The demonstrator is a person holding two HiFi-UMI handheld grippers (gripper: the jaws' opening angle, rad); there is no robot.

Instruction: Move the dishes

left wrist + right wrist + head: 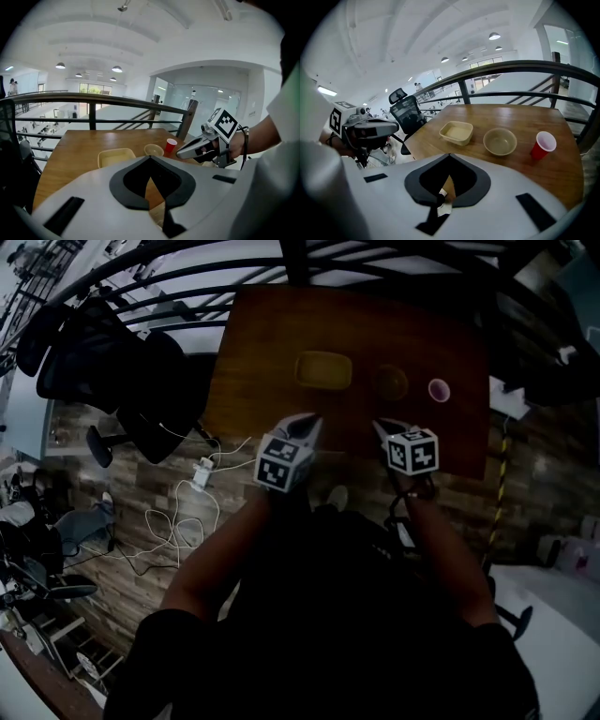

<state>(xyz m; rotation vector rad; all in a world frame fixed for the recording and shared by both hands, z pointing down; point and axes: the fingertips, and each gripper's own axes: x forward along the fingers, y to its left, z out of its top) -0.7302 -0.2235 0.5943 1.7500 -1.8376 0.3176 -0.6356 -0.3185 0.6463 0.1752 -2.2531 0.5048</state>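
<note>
Three dishes stand in a row on the wooden table: a square yellow dish on the left, a round tan bowl in the middle and a red cup on the right. They also show in the right gripper view as the dish, bowl and cup. My left gripper and right gripper hover side by side at the table's near edge, short of the dishes. Both are shut with nothing between their jaws.
A black office chair stands left of the table. White cables and a power strip lie on the plank floor. A dark metal railing runs behind the table. A yellow-black post stands at the right.
</note>
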